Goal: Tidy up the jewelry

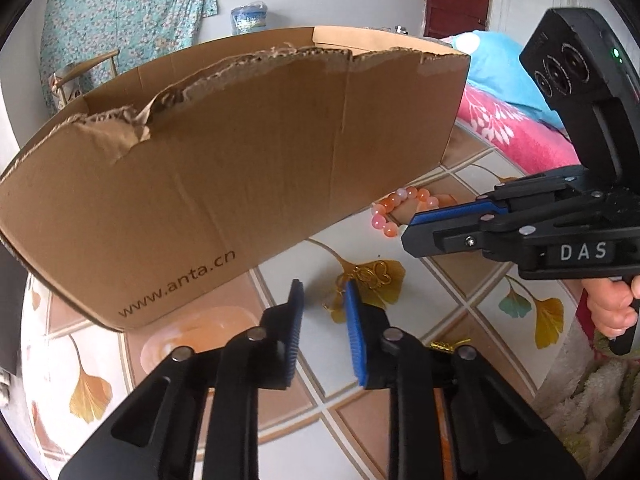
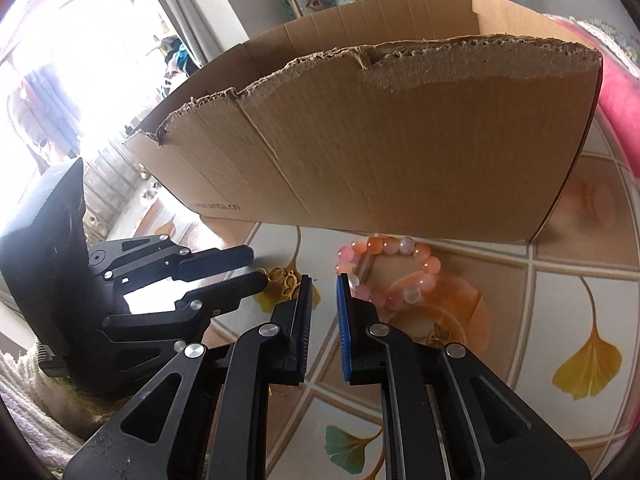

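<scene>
A gold chain piece [image 1: 374, 276] lies on the tiled tablecloth, touching the outer side of my left gripper's [image 1: 324, 284] right fingertip. The left jaws stand narrowly apart with only table between them. From the right wrist view the left gripper [image 2: 256, 268] reaches in from the left, its tips just short of the gold chain piece [image 2: 284, 280]. A pink and orange bead bracelet [image 2: 392, 272] lies before the cardboard box [image 2: 400, 140]. My right gripper [image 2: 325, 279] is beside the bracelet's left beads, jaws a small gap apart with nothing between. The left wrist view shows the right gripper [image 1: 408, 230] side-on at the bracelet [image 1: 400, 204].
The torn-rimmed cardboard box [image 1: 240, 160] stands open-topped along the back of the table. A small gold charm [image 2: 440, 332] lies near the right finger. A pink blanket [image 1: 520, 136] is at the right, and a person's hand [image 1: 612, 308] grips the right handle.
</scene>
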`<move>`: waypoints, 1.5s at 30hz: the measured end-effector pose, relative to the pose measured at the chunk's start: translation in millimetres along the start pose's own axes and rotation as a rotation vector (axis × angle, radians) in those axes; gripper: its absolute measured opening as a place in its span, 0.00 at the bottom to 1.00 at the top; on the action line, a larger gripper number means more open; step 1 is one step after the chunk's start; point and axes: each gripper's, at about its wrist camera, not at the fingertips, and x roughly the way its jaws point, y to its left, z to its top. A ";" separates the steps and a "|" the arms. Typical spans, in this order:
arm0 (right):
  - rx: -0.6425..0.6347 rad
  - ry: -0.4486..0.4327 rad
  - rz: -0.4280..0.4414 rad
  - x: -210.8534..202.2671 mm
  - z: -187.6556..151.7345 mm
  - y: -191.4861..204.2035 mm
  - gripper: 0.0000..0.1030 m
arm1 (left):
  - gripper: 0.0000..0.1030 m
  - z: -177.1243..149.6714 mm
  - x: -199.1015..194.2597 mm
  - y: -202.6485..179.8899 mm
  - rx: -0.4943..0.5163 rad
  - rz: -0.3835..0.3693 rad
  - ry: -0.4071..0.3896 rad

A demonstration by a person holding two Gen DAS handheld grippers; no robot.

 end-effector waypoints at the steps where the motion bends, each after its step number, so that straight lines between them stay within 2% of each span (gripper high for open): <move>1: 0.002 -0.001 0.001 0.0 2.9 -4.2 0.11 | 0.17 0.5 0.4 -0.7 0.009 0.004 0.001; 5: 0.010 -0.004 0.006 -0.1 4.8 -13.5 0.12 | 0.11 1.7 0.9 -4.8 0.048 0.003 0.002; 14: -0.013 -0.012 0.021 -4.2 6.1 -10.0 0.14 | 0.10 -2.0 -2.2 -5.4 0.071 0.030 -0.006; 20: -0.093 0.009 0.053 -0.4 6.5 8.0 0.19 | 0.10 -11.7 -10.7 12.2 0.016 0.072 0.003; 25: -0.159 0.026 0.015 8.1 8.1 17.3 0.22 | 0.10 -17.7 -15.8 22.7 -0.025 0.079 0.001; 38: -0.396 0.087 -0.079 23.6 16.2 36.6 0.22 | 0.10 -20.5 -18.4 27.2 -0.035 0.063 -0.015; 45: -0.475 0.117 -0.076 29.5 11.9 54.3 0.15 | 0.10 -21.2 -19.9 30.9 -0.041 0.053 -0.018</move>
